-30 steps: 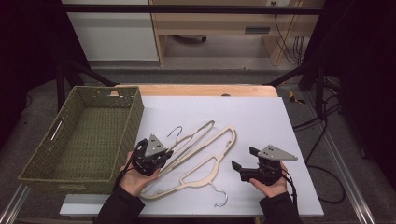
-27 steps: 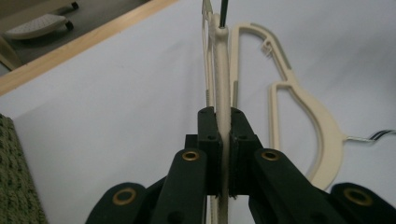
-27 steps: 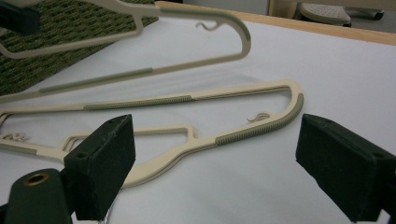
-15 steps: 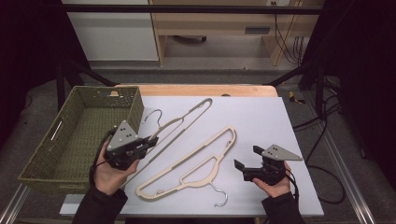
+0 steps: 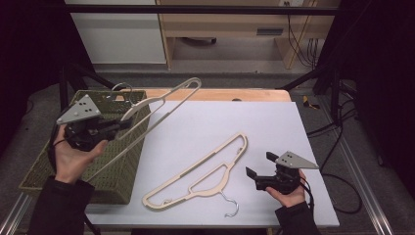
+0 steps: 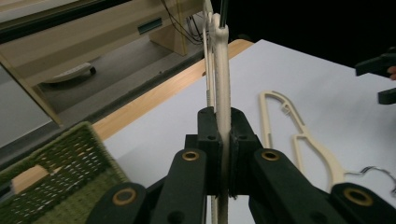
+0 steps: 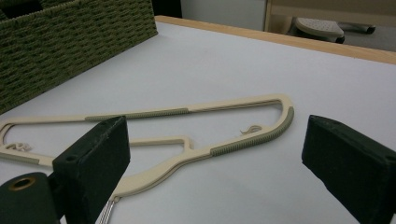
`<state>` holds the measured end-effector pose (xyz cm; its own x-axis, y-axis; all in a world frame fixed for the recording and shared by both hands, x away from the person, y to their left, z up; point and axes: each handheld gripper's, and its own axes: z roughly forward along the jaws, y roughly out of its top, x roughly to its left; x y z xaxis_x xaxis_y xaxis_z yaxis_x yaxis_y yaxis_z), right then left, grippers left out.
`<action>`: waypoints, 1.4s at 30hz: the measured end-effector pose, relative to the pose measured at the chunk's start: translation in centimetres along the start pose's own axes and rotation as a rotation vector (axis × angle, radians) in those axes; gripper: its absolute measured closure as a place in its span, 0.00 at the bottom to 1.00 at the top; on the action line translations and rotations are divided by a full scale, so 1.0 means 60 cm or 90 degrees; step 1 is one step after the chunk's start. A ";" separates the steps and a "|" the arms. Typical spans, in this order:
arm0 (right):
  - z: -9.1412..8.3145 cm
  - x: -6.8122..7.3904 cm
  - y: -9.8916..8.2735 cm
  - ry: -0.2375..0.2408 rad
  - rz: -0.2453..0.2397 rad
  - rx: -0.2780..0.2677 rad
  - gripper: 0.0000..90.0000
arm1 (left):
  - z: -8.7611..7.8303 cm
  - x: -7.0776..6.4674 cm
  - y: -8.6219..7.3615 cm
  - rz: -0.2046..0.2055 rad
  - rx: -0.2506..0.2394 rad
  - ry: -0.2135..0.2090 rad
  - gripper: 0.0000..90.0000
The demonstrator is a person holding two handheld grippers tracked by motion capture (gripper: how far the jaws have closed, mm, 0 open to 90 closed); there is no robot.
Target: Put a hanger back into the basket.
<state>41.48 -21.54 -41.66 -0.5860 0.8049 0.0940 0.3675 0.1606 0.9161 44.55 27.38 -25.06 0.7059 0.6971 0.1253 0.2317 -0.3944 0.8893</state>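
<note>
My left gripper is shut on a cream hanger, lifted above the woven basket at the table's left. The held hanger tilts up and away, its metal hook over the basket's far rim. In the left gripper view the jaws clamp the held hanger's bar, which rises straight up. A second cream hanger lies flat on the white table, hook toward the front edge. My right gripper stands open just right of it, jaws wide apart, the lying hanger ahead.
The green woven basket sits at the table's left side, its inside bare. A wooden strip edges the table's far side. Dark frame posts stand beyond the back right corner. Bare white surface spreads across the table's middle and right.
My left gripper has carried one hanger up off the table and leftward, to above the basket. The right gripper and the other hanger have stayed about where they were.
</note>
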 end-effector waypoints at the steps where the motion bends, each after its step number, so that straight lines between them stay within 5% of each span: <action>1: 0.000 0.000 0.000 0.000 -0.001 0.000 0.09 | -0.003 0.010 -0.002 -0.003 0.004 0.003 0.95; 12: 0.001 -0.002 -0.001 0.003 -0.011 -0.001 0.09 | -0.036 0.116 -0.042 -0.031 0.027 0.044 0.95; 24: 0.004 0.000 -0.001 -0.001 -0.008 0.005 0.09 | -0.047 0.182 -0.110 -0.086 0.054 0.073 0.95; 31: 0.005 -0.001 -0.002 0.001 -0.012 0.007 0.08 | -0.052 0.213 -0.149 -0.119 0.064 0.078 0.95; 42: 0.004 -0.001 -0.002 -0.002 -0.010 0.005 0.08 | -0.045 0.216 -0.184 -0.135 0.107 0.060 0.95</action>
<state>41.64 -21.44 -41.84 -0.5890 0.8043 0.0782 0.3644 0.1780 0.9140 49.30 42.38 -32.05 0.5666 0.8239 -0.0079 0.4808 -0.3228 0.8152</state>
